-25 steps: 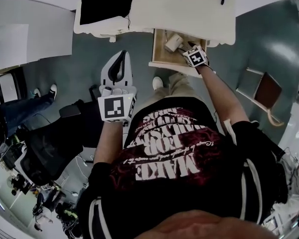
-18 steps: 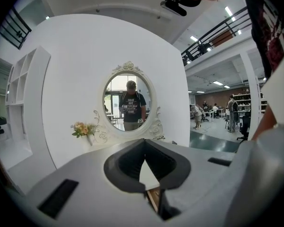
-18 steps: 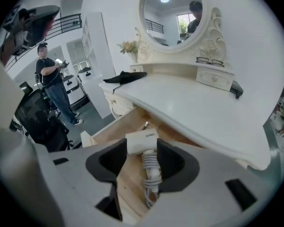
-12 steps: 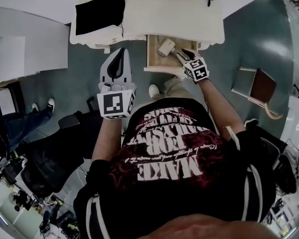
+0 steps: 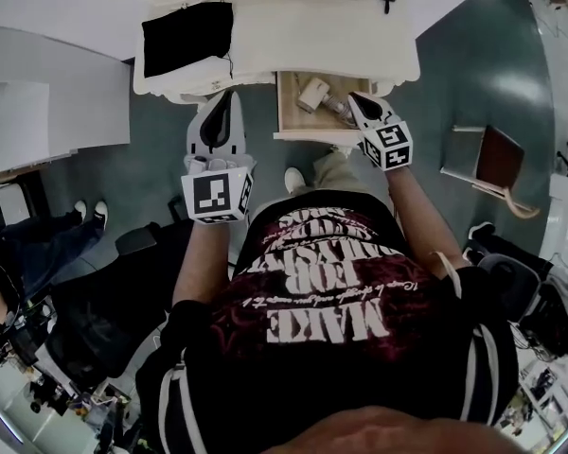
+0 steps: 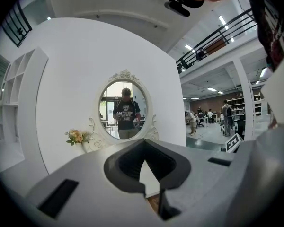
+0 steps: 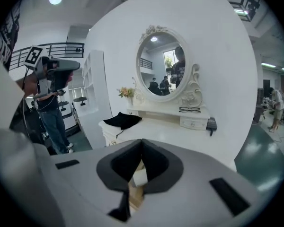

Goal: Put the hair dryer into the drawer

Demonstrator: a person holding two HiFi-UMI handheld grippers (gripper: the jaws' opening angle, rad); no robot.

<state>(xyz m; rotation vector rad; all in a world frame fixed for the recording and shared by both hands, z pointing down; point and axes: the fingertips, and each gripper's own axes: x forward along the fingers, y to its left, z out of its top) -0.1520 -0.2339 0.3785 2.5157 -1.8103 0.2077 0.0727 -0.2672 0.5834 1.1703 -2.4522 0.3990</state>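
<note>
The cream hair dryer (image 5: 313, 93) lies inside the open wooden drawer (image 5: 286, 105) of the white dressing table (image 5: 303, 26). My right gripper (image 5: 353, 100) hovers above the drawer's right side, apart from the dryer; its jaws have just been closing and now meet with nothing between them (image 7: 142, 143). My left gripper (image 5: 229, 97) hangs left of the drawer, in front of the table edge, jaws together and empty (image 6: 145, 148). Neither gripper view shows the dryer.
A black cloth (image 5: 185, 34) lies on the table's left part. An oval mirror (image 7: 163, 63), glasses (image 7: 189, 109) and flowers (image 6: 76, 136) stand at the back. A chair with a brown seat (image 5: 500, 164) is at the right. Another person's legs (image 5: 38, 249) are at the left.
My right gripper has risen out of the drawer away from the hair dryer, and its jaws have closed empty. The left gripper has edged up slightly.
</note>
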